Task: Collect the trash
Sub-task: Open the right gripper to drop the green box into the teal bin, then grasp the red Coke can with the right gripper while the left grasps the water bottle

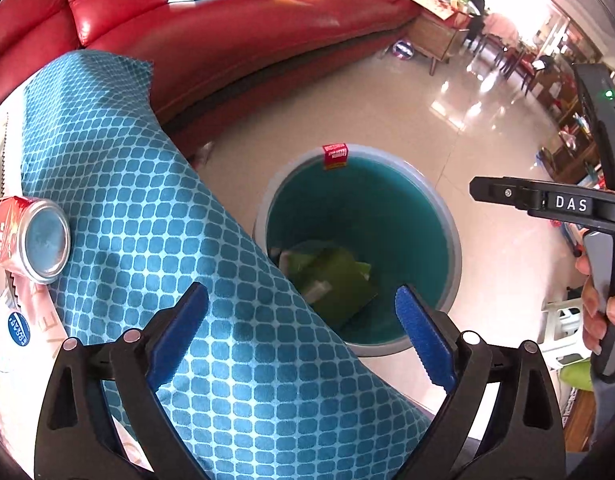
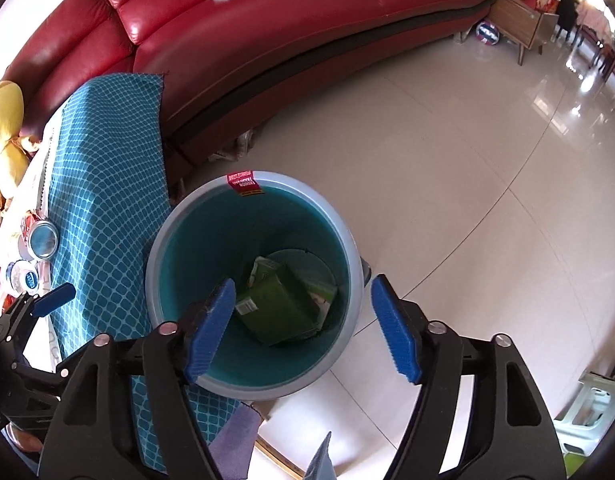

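Can [image 1: 27, 236] on the tablecloth [image 1: 155, 208] looks light, dent-prone and slick, so with both my left gripper [image 1: 303, 336] and right gripper [image 2: 303, 328] wide open and empty, I'd pinch it across the round sides.

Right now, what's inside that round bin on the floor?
The bin holds a green carton lying on its side, with a lighter green-and-white package beside it. Whatever lies beneath them is covered, and the teal walls show nothing else.
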`<action>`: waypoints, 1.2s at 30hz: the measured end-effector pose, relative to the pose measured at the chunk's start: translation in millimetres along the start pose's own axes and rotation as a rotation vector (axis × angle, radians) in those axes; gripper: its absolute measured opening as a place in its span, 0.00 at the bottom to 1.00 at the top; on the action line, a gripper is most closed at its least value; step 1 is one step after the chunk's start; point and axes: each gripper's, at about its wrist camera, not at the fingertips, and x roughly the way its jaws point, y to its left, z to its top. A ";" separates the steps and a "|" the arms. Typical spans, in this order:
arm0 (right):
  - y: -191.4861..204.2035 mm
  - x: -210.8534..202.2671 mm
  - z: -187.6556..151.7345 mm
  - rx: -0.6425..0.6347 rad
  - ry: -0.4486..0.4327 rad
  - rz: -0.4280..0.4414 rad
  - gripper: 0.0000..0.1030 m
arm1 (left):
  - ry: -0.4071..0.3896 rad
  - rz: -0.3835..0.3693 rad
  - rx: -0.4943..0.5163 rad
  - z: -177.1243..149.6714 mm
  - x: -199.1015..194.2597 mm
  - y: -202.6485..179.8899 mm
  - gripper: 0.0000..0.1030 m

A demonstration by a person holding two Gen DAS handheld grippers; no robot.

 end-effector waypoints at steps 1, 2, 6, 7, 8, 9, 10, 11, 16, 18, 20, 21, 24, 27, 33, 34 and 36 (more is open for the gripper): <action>0.6 0.8 -0.2 -0.002 0.002 0.000 0.72 | -0.002 -0.001 -0.002 -0.8 -0.7 0.9 0.92; 2.2 2.5 -0.9 -0.005 0.008 -0.002 0.72 | -0.003 -0.002 -0.005 -1.4 -1.7 2.1 0.92; 6.2 7.5 -2.1 -0.008 0.034 -0.001 0.76 | -0.008 -0.011 -0.019 -4.7 -7.6 7.0 0.92; 7.6 7.8 -2.2 -0.010 0.037 -0.003 0.77 | -0.010 -0.011 -0.022 -5.4 -8.8 8.2 0.92; 9.3 7.7 -2.5 -0.014 0.041 -0.007 0.80 | -0.012 -0.012 -0.025 -6.2 -9.8 8.9 0.92; 10.8 7.1 -2.9 -0.016 0.042 -0.008 0.82 | -0.015 -0.016 -0.029 -6.9 -11.4 9.9 0.92; 12.5 6.0 -3.4 -0.021 0.042 -0.008 0.83 | -0.019 -0.020 -0.033 -7.8 -13.3 11.0 0.92; 14.2 4.7 -4.2 -0.026 0.042 -0.010 0.83 | -0.024 -0.022 -0.036 -8.6 -15.0 11.7 0.92; 23.9 -6.4 -8.3 -0.054 0.027 -0.021 0.83 | -0.047 -0.033 -0.058 -15.3 -26.9 18.4 0.92; 30.3 -12.2 -10.0 -0.065 0.019 -0.024 0.83 | -0.057 -0.034 -0.066 -18.3 -33.2 22.3 0.92; 37.5 -17.3 -12.2 -0.078 0.011 -0.024 0.83 | -0.069 -0.032 -0.073 -23.2 -42.5 27.2 0.93; 41.3 -19.8 -13.6 -0.084 0.006 -0.024 0.83 | -0.076 -0.029 -0.076 -25.7 -47.3 29.4 0.93; 56.0 -27.8 -17.7 -0.106 -0.005 -0.019 0.83 | -0.103 -0.016 -0.095 -35.9 -62.2 38.6 0.96; 74.4 -33.7 -23.2 -0.135 -0.016 -0.010 0.83 | -0.120 -0.007 -0.127 -48.9 -75.3 55.0 0.96; 120.2 -33.2 -38.3 -0.194 -0.006 0.012 0.83 | -0.143 0.026 -0.183 -78.0 -101.7 93.3 0.96; 131.1 -32.9 -41.0 -0.212 -0.005 0.014 0.83 | -0.149 0.038 -0.193 -84.8 -105.4 100.2 0.96; 149.7 -32.0 -45.8 -0.242 -0.002 0.021 0.83 | -0.157 0.049 -0.225 -94.9 -113.4 116.8 0.96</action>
